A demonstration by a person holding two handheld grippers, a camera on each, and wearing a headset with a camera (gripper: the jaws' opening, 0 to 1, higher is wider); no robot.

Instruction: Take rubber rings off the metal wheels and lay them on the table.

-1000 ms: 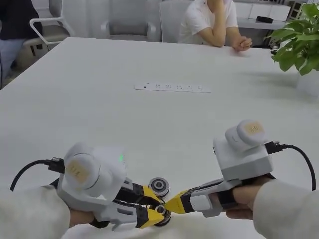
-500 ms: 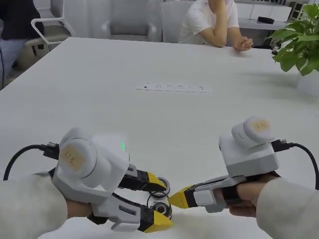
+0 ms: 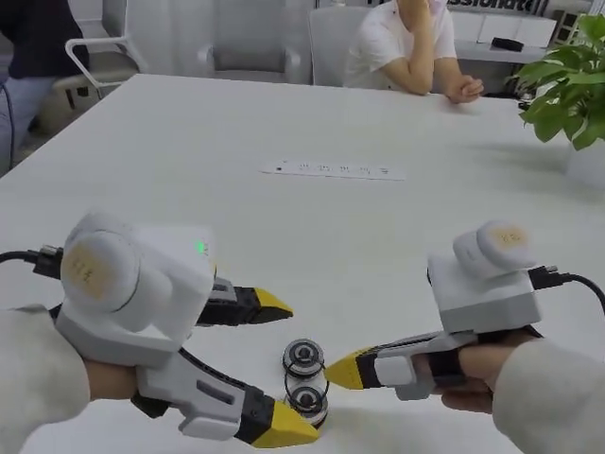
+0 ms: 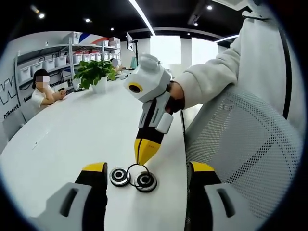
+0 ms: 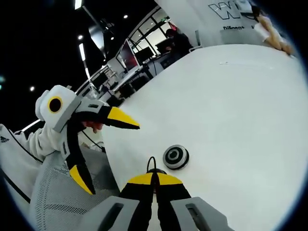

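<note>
Right gripper [image 3: 335, 370] pinches the rubber ring [image 4: 136, 168] at its tip, probably to peel it; left gripper [image 4: 148, 169] stands wide around both wheels [image 3: 303, 357].

Left claw [image 3: 285, 371]: white housing, black jaws tipped in yellow, a small green light on the body. Right claw [image 3: 338, 371]: likewise white, black and yellow. Between the tips: two metal wheels [image 3: 303, 357], silver with dark concentric bands, and a thin black rubber ring [image 4: 137, 165]. Tabletop [image 3: 189, 170]: plain white. Beyond the claws: white power strip [image 3: 333, 170]; green-leaved plant [image 3: 567, 90].
</note>
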